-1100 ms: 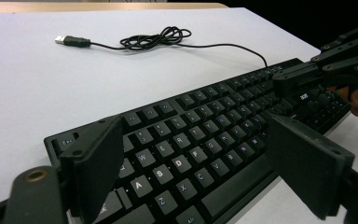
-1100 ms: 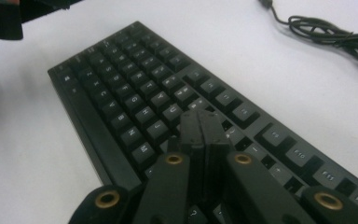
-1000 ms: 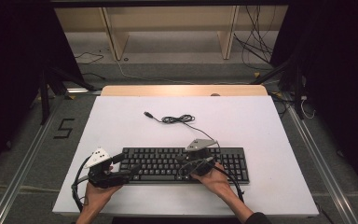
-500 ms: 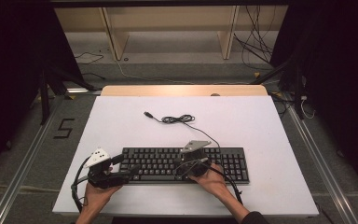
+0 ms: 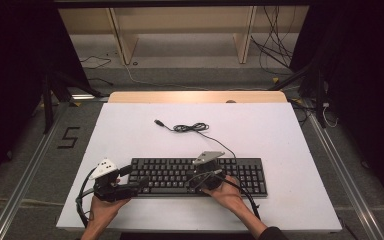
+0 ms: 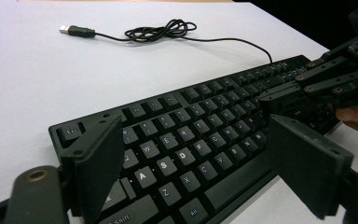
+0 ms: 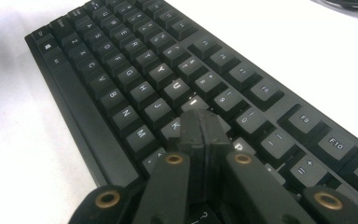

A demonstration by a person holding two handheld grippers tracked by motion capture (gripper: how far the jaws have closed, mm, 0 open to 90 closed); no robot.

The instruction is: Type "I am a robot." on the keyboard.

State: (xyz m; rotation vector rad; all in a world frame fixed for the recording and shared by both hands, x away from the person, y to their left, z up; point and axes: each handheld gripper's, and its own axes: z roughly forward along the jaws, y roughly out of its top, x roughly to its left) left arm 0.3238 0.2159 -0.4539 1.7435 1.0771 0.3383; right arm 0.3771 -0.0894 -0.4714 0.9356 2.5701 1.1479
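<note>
Presently we find the keyboard (image 5: 200, 176) lying flat at the counter's (image 5: 290, 150) six o'clock edge. Our right gripper (image 7: 200, 122) has its fingers clenched together, empty, tips over the keys around K. Our left gripper (image 6: 191, 154), at the keyboard's nine o'clock end, holds its fingers released, spread above the letter rows.

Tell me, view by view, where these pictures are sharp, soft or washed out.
High view: table evenly lit, surroundings dark. Left gripper view: keyboard letters sharp, the near jaws soft. Right gripper view: right gripper shut over the keys around K; the white table blows out at the left, far F keys blur.
</note>
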